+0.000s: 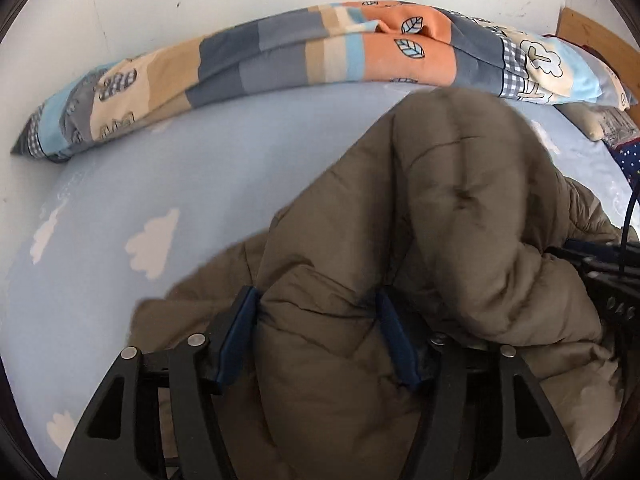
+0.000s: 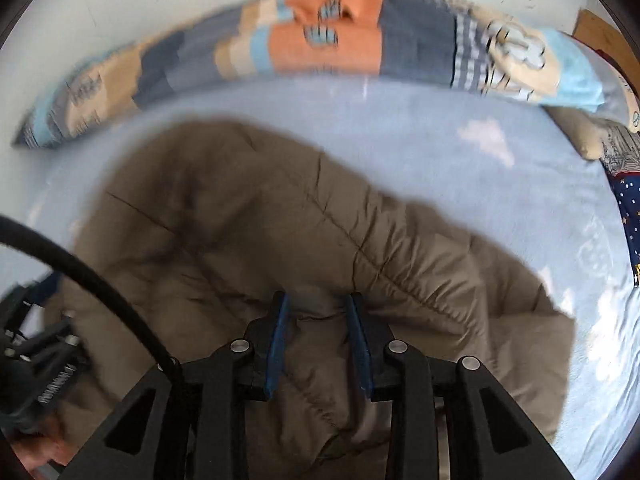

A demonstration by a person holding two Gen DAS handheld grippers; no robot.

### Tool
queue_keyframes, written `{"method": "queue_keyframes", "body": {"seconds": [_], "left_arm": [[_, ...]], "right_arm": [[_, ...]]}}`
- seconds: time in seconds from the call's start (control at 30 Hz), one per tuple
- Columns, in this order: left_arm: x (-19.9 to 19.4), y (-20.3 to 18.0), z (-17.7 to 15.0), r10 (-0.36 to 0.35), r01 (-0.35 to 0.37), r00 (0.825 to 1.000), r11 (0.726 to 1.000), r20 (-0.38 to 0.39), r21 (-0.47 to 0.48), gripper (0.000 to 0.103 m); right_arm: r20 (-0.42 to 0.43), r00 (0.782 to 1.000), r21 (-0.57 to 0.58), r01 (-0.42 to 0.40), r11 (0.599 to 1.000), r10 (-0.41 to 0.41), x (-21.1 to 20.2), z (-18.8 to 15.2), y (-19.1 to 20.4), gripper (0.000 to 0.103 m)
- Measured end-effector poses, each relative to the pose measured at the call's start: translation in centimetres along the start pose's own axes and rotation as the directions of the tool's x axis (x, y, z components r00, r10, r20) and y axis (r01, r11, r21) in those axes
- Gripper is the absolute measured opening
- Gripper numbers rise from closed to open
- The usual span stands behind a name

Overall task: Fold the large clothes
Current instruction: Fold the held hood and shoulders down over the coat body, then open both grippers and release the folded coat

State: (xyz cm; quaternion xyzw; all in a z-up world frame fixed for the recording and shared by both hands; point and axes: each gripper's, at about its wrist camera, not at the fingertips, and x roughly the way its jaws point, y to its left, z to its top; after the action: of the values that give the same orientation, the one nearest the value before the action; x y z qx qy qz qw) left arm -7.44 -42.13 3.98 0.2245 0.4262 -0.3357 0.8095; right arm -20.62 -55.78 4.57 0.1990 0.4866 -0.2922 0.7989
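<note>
An olive-brown quilted puffer jacket [image 1: 448, 208] is bunched up over the light blue bed sheet [image 1: 200, 152]. My left gripper [image 1: 316, 300] is shut on a thick fold of the jacket, which fills the space between its blue pads. In the right wrist view the same jacket [image 2: 248, 216] spreads ahead and to the right. My right gripper [image 2: 318, 300] is shut on a bunched edge of the jacket. The right gripper shows at the right edge of the left wrist view [image 1: 612, 276]; the left gripper shows at the lower left of the right wrist view [image 2: 36, 352].
A rolled patchwork duvet [image 1: 320, 52] lies along the white wall at the far side of the bed. A pillow [image 2: 608, 140] and a navy starred cloth [image 2: 628, 208] lie at the right. A black cable [image 2: 100, 280] crosses the lower left.
</note>
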Motion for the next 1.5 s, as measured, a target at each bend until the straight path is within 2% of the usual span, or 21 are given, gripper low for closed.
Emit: {"method": "queue_keyframes", "body": {"seconds": [0.07,0.13,0.2,0.3,0.37,0.43,0.57,0.67,0.73,0.83,0.9,1.0,1.17,1.2,1.33,1.4,1.5], "left_arm": [[-0.5,0.2,0.0,-0.002,0.002,1.000,1.000,0.011,-0.006,0.061],[-2.5,0.5,-0.1,-0.018,0.019,0.998,1.000,0.062,-0.011,0.061],[-4.7,0.4,-0.5,-0.044,0.047,0.992,0.999,0.116,-0.022,0.061],[-6.8,-0.2,-2.0,-0.063,0.067,0.986,0.997,0.153,-0.023,0.061],[-6.7,-0.9,-3.1,-0.074,0.077,0.988,0.997,0.134,-0.016,0.061],[-5.0,-2.2,-4.5,-0.042,0.040,0.996,0.999,0.077,0.031,0.061],[-4.5,-3.5,-5.1,0.012,-0.021,0.996,0.994,0.087,0.105,0.062],[-7.3,-2.9,-5.1,-0.025,0.015,0.992,0.996,0.121,0.086,0.062],[-10.1,-2.2,-5.8,-0.036,0.025,0.986,0.997,0.166,0.068,0.062],[-14.3,-1.4,-8.0,-0.048,0.036,0.973,0.998,0.227,0.055,0.062],[-16.6,-1.3,-9.8,-0.069,0.056,0.968,0.997,0.240,0.060,0.062],[-20.2,-0.9,-12.9,-0.076,0.056,0.959,0.995,0.274,0.077,0.062],[-25.4,0.4,-17.7,-0.079,0.060,0.948,0.996,0.310,0.071,0.062],[-26.2,0.8,-18.6,-0.082,0.065,0.946,0.996,0.314,0.064,0.063],[-29.1,2.2,-22.2,-0.079,0.071,0.946,0.997,0.315,0.036,0.064],[-30.0,2.7,-23.1,-0.072,0.065,0.945,0.997,0.320,0.033,0.064],[-32.0,3.1,-24.2,-0.061,0.047,0.936,0.998,0.348,0.048,0.064]], "right_arm": [[0.007,1.000,-0.015,0.017,1.000,-0.017,0.7,-0.7,0.0,0.033],[0.027,1.000,-0.005,0.005,1.000,-0.005,-0.2,-0.8,0.1,0.033],[0.083,0.996,0.013,-0.035,0.999,0.034,-2.9,-0.7,0.2,0.033],[0.151,0.985,-0.033,-0.075,0.997,0.079,-6.4,-2.0,2.1,0.033],[0.146,0.983,-0.047,-0.107,0.993,0.113,-7.0,-3.0,3.1,0.033],[0.121,0.987,-0.074,-0.096,0.993,0.104,-6.6,-4.6,4.5,0.033],[0.050,0.996,-0.067,-0.071,0.995,0.075,-3.1,-6.4,4.6,0.034],[0.050,0.995,-0.084,-0.077,0.993,0.082,-4.0,-6.4,4.5,0.034],[0.072,0.994,-0.084,-0.081,0.993,0.087,-6.3,-6.8,4.3,0.034],[0.138,0.987,-0.094,-0.071,0.993,0.084,-10.3,-8.6,4.0,0.040],[0.183,0.981,-0.101,-0.054,0.993,0.071,-12.9,-10.6,3.8,0.049],[0.245,0.968,-0.106,-0.031,0.994,0.056,-16.9,-14.7,3.4,0.056],[0.321,0.947,-0.133,0.014,0.991,0.030,-21.6,-19.5,3.5,0.062],[0.330,0.943,-0.138,0.019,0.990,0.028,-22.2,-20.1,3.6,0.066],[0.391,0.919,-0.129,-0.003,0.992,0.053,-25.5,-23.9,3.0,0.072],[0.423,0.902,-0.119,-0.042,0.992,0.089,-26.9,-25.8,2.1,0.072],[0.441,0.887,-0.079,-0.113,0.991,0.136,-28.2,-27.9,0.8,0.072]]}}
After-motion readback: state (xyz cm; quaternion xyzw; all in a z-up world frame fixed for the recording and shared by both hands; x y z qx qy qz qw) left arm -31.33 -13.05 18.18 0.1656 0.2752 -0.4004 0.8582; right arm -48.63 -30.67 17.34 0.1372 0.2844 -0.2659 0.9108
